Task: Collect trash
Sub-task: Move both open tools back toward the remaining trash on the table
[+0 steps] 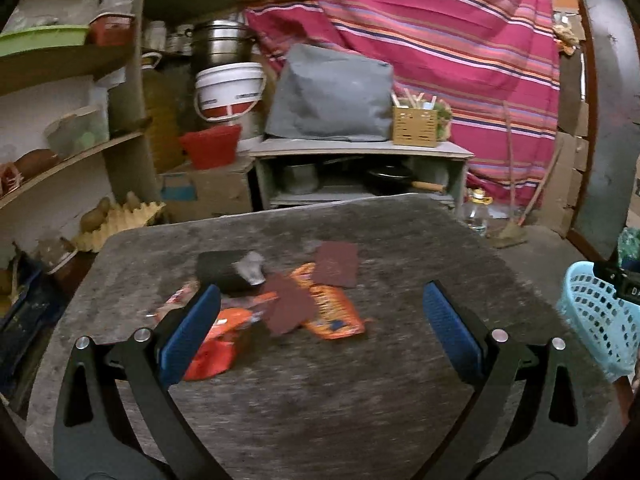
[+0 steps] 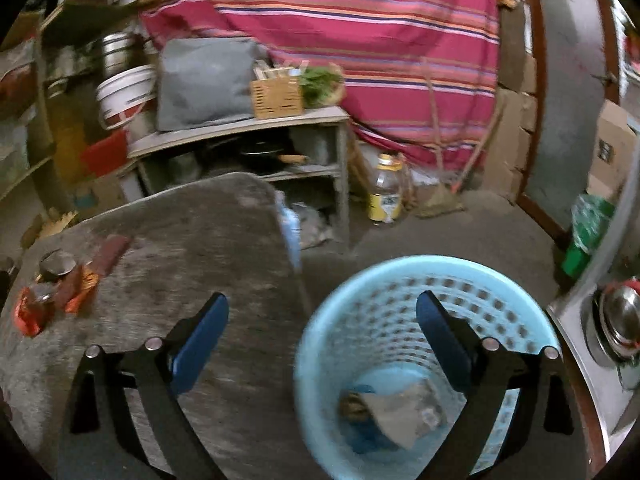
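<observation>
Trash (image 1: 280, 304), wrappers and dark red sheets, lies mid-frame on the table (image 1: 400, 248), just ahead of my left gripper (image 1: 320, 332), whose fingers spread wide and hold nothing. The orange wrapper (image 1: 332, 312) runs diagonally toward lower right; its print is unreadable. My right gripper (image 2: 322, 340), also apart and empty, hangs over the blue basket (image 2: 320, 320).

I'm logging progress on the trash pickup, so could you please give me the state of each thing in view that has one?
left gripper: open, empty, above the table.
right gripper: open, empty, over the basket's near rim.
light blue basket: upright, trash already at the bottom.
orange snack wrapper: flat on the table, partly covered.
dark red sheets: lying on the table, uncollected.
red wrapper: crumpled, on the table.
</observation>
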`<state>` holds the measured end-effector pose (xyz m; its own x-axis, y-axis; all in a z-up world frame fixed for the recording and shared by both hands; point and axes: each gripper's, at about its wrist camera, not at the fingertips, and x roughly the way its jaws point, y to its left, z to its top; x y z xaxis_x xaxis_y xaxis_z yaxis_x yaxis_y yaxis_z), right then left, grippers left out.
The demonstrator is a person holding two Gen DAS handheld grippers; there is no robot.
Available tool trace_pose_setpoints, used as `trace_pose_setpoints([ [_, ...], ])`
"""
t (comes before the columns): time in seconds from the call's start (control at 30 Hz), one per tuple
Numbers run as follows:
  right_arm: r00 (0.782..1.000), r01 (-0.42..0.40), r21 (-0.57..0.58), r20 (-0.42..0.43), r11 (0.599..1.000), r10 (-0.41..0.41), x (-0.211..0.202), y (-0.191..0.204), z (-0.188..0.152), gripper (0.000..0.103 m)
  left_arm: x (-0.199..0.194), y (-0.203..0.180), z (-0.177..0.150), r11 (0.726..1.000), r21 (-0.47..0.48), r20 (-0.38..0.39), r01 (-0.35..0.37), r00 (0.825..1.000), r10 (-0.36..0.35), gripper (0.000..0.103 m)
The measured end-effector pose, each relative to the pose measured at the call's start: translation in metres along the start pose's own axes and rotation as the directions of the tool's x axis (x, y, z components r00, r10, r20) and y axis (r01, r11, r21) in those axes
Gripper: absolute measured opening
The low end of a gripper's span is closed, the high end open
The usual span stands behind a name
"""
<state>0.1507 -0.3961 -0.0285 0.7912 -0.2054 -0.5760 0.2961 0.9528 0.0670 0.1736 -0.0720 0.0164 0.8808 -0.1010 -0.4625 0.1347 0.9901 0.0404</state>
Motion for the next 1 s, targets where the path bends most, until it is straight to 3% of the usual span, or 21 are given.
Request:
trace_pose_setpoints([
  [0.37, 0.992, -0.118, -0.095, -0.049, 0.988, 0.114, 0.022, 0.105, -0.007, 0.093, 0.002, 0.061, -0.01, 0.993, -0.027, 0.008, -0.116, 0.993, 0.116, 0.098],
  [0.6, 0.99, -0.128, -0.153, -0.072, 0.98, 0.118, 0.034, 0.145, -0.01, 0.096, 0.006, 0.093, -0.017, 0.986, -0.071, 0.003, -0.152, 0.988, 0.152, 0.098],
  [0.87, 0.992, -0.114, -0.162, -0.08, 0.98, 0.102, 0.041, 0.167, -0.009, 0.099, 0.018, 0.113, -0.018, 0.989, -0.046, -0.069, -0.14, 0.988, 0.136, 0.098],
  [1.0, 0.996, -0.09, -0.185, -0.03, 0.979, 0.086, 0.038, 0.18, -0.006, 0.099, 0.024, 0.125, -0.022, 0.99, -0.073, -0.089, -0.125, 0.989, 0.118, 0.098],
])
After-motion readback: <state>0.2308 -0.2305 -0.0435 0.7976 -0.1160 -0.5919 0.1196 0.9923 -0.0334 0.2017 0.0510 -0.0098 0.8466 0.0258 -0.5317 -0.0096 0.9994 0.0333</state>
